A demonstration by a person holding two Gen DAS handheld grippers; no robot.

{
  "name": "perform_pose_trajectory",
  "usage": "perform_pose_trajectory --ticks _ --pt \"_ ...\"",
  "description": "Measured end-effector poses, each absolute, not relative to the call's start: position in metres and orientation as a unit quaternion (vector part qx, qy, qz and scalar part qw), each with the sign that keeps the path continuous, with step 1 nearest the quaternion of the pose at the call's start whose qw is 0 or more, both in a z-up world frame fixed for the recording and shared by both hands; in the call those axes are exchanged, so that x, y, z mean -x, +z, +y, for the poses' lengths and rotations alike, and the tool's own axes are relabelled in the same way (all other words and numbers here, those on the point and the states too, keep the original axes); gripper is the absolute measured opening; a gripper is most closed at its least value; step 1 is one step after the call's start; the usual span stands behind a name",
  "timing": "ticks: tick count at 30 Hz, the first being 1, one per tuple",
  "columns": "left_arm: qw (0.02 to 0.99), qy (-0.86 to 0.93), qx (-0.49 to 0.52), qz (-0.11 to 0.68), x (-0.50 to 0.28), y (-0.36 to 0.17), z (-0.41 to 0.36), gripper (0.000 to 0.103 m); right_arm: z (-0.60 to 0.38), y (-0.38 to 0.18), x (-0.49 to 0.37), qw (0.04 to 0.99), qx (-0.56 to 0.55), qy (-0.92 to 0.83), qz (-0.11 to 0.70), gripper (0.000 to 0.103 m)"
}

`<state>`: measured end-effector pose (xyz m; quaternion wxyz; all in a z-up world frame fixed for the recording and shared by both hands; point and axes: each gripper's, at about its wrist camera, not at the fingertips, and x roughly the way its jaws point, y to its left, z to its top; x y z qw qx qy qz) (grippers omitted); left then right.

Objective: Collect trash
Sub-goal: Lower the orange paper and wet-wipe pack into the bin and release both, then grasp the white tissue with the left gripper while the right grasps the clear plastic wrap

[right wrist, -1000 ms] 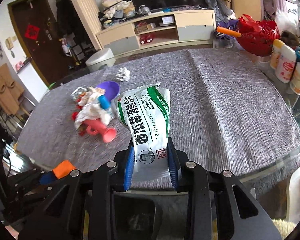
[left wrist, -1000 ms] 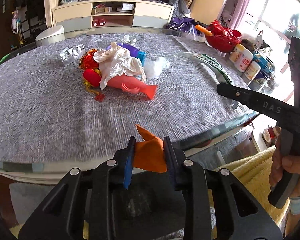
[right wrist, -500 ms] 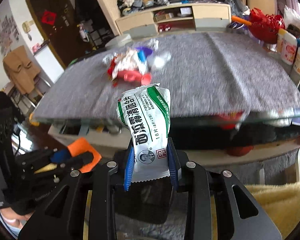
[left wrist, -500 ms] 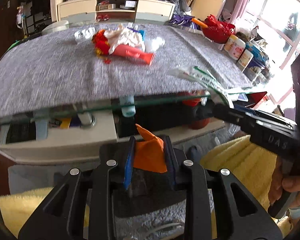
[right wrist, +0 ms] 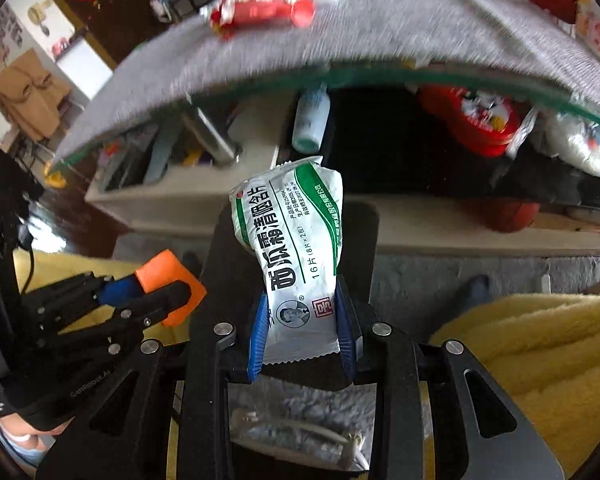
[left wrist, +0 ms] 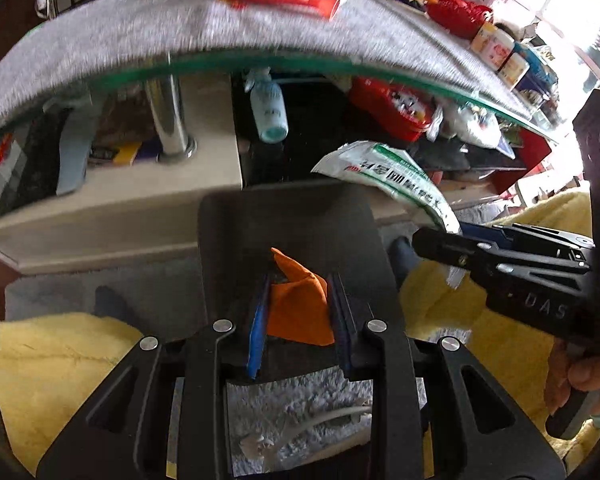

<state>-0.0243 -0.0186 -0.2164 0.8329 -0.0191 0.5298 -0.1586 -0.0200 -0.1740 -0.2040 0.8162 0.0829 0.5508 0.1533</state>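
Orange scrap (left wrist: 300,312) and packet (right wrist: 296,256) between clamped jaws

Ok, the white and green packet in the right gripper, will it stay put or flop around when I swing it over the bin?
The white and green packet is probably light and soft: it stands above the right gripper with a slight lean and creased sides. It looks pinched narrow near its sealed bottom edge, so it likely crushes easily. The glossy film may be slippery.

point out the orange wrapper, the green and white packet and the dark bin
orange wrapper (left wrist: 300,312), left wrist view, its creased middle
green and white packet (right wrist: 296,240), right wrist view, its printed face
dark bin (left wrist: 296,216), left wrist view, its inner wall
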Motion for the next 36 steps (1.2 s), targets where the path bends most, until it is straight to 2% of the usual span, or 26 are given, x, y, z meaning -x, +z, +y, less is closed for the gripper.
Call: perform_pose_trajectory --ticks 13,18,20,23,25,27,28,30,32,33,36 --pt "0.804 -0.164 0.022 0.571 0.018 -0.25 -0.021 0.029 -0.165 -0.235 0.005 0.792 -0.079 0.143 0.588 0.034" --pt "0.8 -0.163 0.022 0.577 0.016 -0.253 -0.023 0.033 -0.167 -0.234 0.001 0.795 -0.082 0.137 0.585 0.041" --pt "0.8 -0.16 0.022 0.578 0.016 -0.253 -0.022 0.033 -0.168 -0.233 0.0 0.796 -0.086 0.136 0.583 0.05" --pt "0.8 -0.156 0.023 0.579 0.015 -0.254 -0.02 0.035 -0.169 -0.231 -0.001 0.797 -0.091 0.137 0.581 0.053" --pt "0.801 -0.152 0.023 0.578 0.015 -0.253 -0.019 0.039 -0.171 -0.228 -0.001 0.8 -0.095 0.136 0.577 0.054" --pt "0.805 -0.148 0.022 0.575 0.016 -0.251 -0.017 0.052 -0.174 -0.223 -0.003 0.805 -0.098 0.132 0.57 0.059" --pt "0.807 -0.146 0.022 0.572 0.016 -0.249 -0.016 0.055 -0.175 -0.219 -0.003 0.809 -0.097 0.129 0.565 0.064" --pt "0.812 -0.14 0.022 0.567 0.014 -0.244 -0.013 0.067 -0.177 -0.213 -0.005 0.815 -0.096 0.124 0.557 0.071" --pt "0.817 -0.137 0.023 0.56 0.013 -0.238 -0.011 0.075 -0.18 -0.206 -0.006 0.824 -0.092 0.116 0.547 0.083" --pt "0.82 -0.134 0.024 0.557 0.012 -0.234 -0.009 0.082 -0.181 -0.201 -0.007 0.829 -0.091 0.11 0.541 0.087" --pt "0.829 -0.128 0.028 0.544 0.009 -0.221 -0.003 0.093 -0.188 -0.186 -0.011 0.843 -0.09 0.103 0.521 0.094"
